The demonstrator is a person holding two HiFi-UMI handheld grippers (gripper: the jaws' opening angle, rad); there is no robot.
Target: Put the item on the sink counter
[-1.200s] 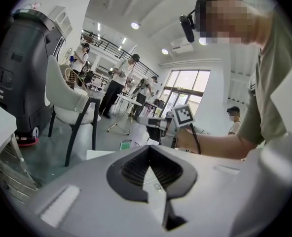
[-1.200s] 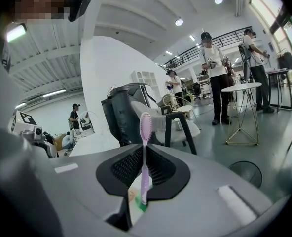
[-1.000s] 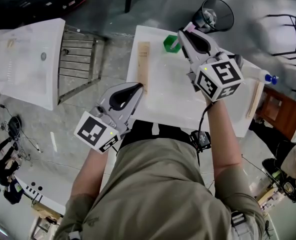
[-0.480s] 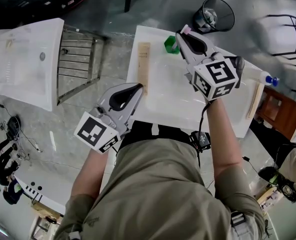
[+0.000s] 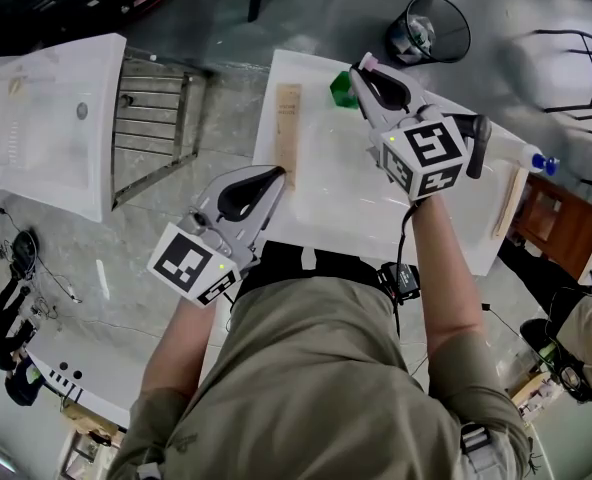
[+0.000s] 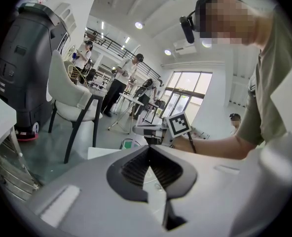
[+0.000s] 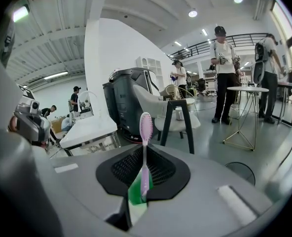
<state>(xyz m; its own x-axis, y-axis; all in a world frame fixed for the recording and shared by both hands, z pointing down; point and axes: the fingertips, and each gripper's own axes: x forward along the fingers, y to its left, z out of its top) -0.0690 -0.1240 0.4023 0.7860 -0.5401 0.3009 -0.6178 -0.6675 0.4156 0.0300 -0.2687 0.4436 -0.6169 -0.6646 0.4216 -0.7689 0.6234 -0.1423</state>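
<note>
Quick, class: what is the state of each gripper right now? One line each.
Left gripper: shut, holding nothing.
Right gripper: shut on the pink toothbrush, brush head pointing up.

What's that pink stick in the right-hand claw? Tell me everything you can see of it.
It is a toothbrush: pale pink, slim, plastic-looking, with an oval bristle head at its far end. The right gripper pinches its handle between black jaws, the head sticking out past them. A green cup sits just beyond; contact unclear.
</note>
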